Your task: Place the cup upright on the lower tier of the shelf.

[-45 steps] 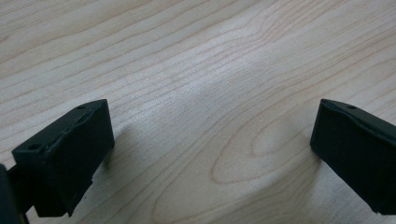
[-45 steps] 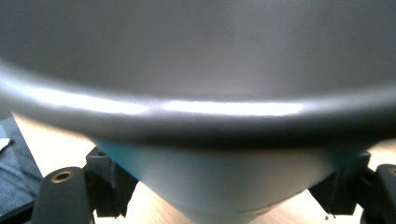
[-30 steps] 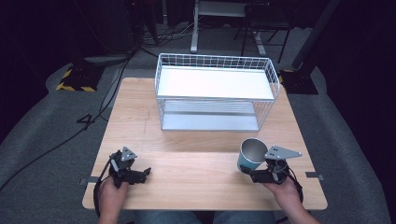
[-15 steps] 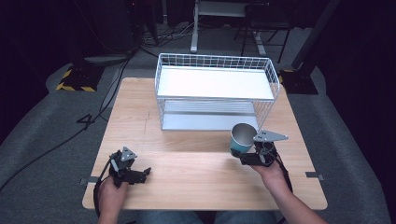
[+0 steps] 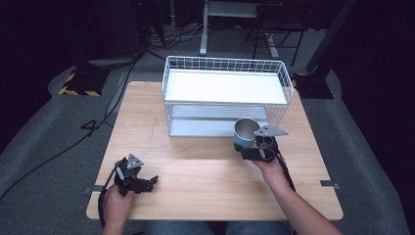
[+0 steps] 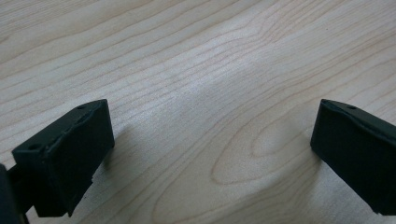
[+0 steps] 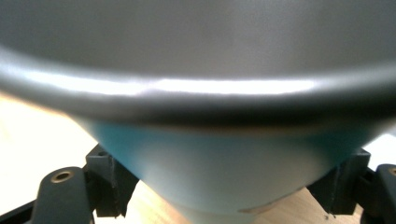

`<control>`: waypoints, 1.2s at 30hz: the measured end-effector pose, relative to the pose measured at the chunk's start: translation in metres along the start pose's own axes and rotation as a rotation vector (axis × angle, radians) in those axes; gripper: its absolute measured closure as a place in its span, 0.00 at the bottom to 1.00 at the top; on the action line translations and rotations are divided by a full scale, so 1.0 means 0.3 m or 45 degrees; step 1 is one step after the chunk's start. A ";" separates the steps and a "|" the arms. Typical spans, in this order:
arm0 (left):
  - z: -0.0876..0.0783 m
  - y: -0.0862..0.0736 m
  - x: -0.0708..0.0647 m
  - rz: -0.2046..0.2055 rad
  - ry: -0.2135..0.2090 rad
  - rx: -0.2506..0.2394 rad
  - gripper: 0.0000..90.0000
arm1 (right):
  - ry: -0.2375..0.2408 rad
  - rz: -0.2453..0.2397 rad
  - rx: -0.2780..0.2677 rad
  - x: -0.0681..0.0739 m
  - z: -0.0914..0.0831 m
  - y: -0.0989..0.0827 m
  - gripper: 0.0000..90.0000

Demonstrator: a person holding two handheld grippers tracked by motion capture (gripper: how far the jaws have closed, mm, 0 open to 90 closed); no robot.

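Note:
A teal cup with a grey inside is held by my right gripper, just in front of the white wire rack. In the right gripper view the cup looms close, its grey rim across the top, with the black jaws pressed against its two sides low down. My left gripper rests near the table's front left. Its jaws stand wide apart in the left gripper view, with bare wood between the fingers.
The rack has a white upper shelf and a lower shelf, with wire sides, at the back middle of the wooden table. Cables and stand legs lie on the dark floor behind.
My right gripper has carried the cup away from the front right, leftward and toward the rack's lower shelf. The left gripper has stayed where it was.

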State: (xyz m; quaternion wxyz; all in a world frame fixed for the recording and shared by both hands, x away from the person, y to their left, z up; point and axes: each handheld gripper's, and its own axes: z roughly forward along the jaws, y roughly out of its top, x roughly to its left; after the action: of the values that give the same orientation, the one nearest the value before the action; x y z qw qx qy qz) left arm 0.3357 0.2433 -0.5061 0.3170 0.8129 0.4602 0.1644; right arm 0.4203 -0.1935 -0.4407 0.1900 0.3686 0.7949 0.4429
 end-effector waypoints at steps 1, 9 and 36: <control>0.000 0.000 0.000 0.000 0.001 0.000 0.00 | -0.004 0.004 0.000 -0.001 0.009 0.003 0.25; 0.000 0.000 0.000 0.000 0.000 0.000 0.00 | -0.050 0.050 -0.002 -0.001 0.076 0.030 0.25; 0.000 0.000 0.000 0.000 0.001 0.000 0.00 | -0.157 0.073 -0.042 0.010 0.273 0.113 0.25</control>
State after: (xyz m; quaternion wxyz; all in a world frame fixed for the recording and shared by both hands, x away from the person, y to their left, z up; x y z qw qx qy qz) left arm 0.3357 0.2433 -0.5060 0.3168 0.8129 0.4602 0.1646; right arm 0.4841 -0.1336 -0.4559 0.2318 0.4146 0.7634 0.4377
